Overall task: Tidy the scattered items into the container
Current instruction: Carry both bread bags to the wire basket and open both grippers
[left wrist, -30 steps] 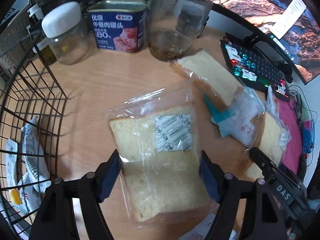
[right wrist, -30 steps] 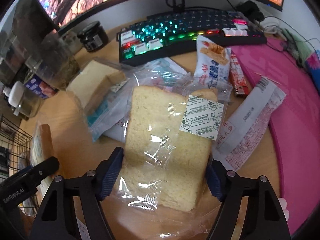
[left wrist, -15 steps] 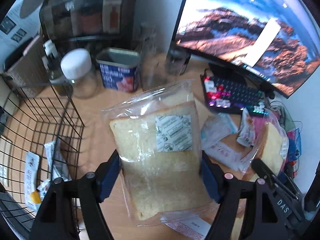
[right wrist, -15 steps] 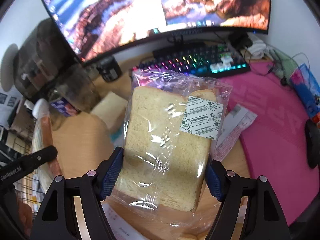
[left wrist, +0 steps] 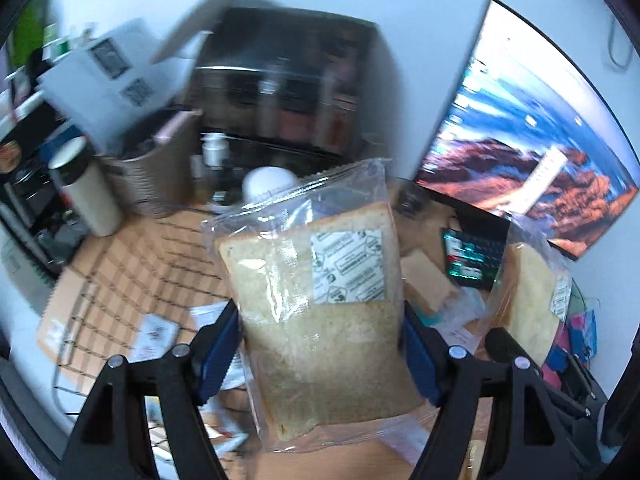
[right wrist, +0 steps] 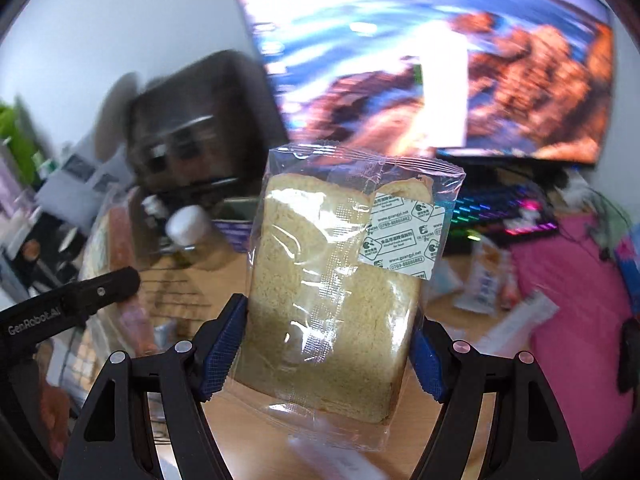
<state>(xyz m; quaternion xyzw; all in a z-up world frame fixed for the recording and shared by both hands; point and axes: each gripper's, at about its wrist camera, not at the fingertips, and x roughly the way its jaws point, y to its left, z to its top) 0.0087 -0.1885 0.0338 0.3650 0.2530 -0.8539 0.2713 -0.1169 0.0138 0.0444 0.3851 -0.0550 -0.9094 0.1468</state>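
Ahead of me glows a wide monitor (right wrist: 420, 60) above a rainbow-lit keyboard (right wrist: 504, 212); a pink mat (right wrist: 572, 304) covers my bench (right wrist: 256, 428).

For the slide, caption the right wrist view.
Right gripper holds a bagged bread slice aloft before the monitor and keyboard.

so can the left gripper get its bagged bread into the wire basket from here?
Probably yes. The left gripper is shut on its bagged bread, lifted, with the wire basket open-topped just below-left; nothing visible blocks the drop.
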